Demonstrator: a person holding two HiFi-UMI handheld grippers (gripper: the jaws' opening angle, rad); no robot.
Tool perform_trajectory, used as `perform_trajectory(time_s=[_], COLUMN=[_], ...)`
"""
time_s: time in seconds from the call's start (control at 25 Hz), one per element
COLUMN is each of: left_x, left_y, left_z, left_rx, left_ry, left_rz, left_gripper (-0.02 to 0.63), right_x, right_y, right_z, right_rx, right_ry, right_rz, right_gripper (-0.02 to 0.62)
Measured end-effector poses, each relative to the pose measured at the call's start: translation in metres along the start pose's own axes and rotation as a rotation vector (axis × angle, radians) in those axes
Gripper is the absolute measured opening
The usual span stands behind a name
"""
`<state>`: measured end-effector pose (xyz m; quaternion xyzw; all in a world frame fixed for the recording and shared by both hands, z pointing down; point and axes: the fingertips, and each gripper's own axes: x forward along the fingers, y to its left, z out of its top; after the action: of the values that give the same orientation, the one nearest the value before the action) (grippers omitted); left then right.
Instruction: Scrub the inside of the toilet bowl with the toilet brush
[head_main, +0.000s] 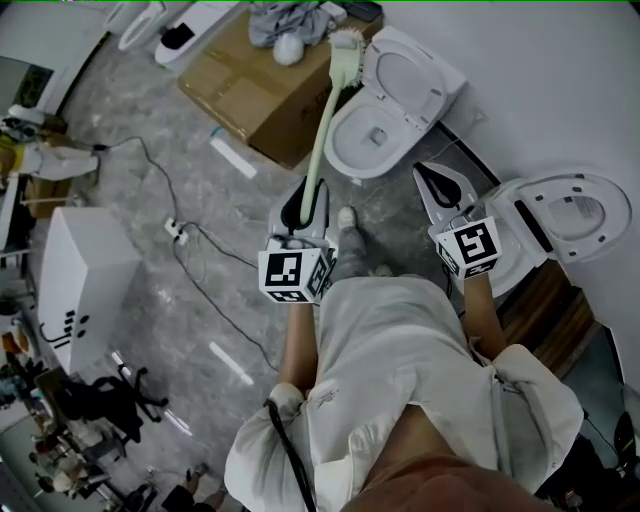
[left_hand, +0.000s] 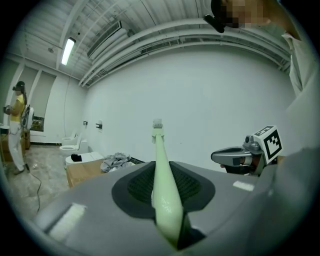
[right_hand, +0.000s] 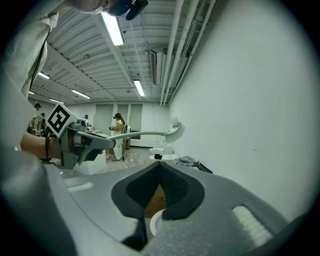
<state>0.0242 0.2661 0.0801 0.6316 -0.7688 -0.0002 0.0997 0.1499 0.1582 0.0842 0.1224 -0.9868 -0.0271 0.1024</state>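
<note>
- Head view: left claw (head_main: 303, 200) clamped on the toilet brush (head_main: 330, 100) handle, bristles out ahead, near the toilet bowl (head_main: 343, 150).
- The right claw (head_main: 440, 185): closed, empty.

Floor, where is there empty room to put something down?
Bare grey floor lies between the cardboard box and the white cabinet, though a cable crosses it. It's crowded around the toilet by the wall.
</note>
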Motion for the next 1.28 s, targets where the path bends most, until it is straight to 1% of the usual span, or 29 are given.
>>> perform_trajectory(time_s=[0.16, 0.32, 0.52, 0.68, 0.96, 1.28], left_x=[0.035, 0.066, 0.102, 0.124, 0.159, 0.191], left_y=[0.022, 0.045, 0.078, 0.101, 0.127, 0.132], left_z=[0.004, 0.014, 0.019, 0.017, -0.007, -0.062], left_rx=[0.003, 0.007, 0.03, 0.024, -0.002, -0.026], left_ry=[0.026, 0.021, 0.037, 0.048, 0.109, 0.216], left_rz=[-0.069, -0.128, -0.174, -0.212, -0.257, -0.287], left_gripper=[0.101, 0.101, 0.101, 0.1, 0.1, 0.1], right_x=[0.032, 0.065, 0.104, 0.129, 0.155, 0.161], right_y=[-0.014, -0.025, -0.035, -0.041, -0.053, -0.069], right_z=[0.004, 0.006, 0.009, 0.008, -0.007, -0.052], right_rx=[0.018, 0.03, 0.036, 0.044, 0.071, 0.128], right_ry=[0.023, 0.045, 0.063, 0.081, 0.126, 0.226], right_rz=[-0.052, -0.092, -0.136, -0.171, -0.231, -0.268], right_gripper=[0.003, 0.003, 0.003, 0.003, 0.003, 0.003])
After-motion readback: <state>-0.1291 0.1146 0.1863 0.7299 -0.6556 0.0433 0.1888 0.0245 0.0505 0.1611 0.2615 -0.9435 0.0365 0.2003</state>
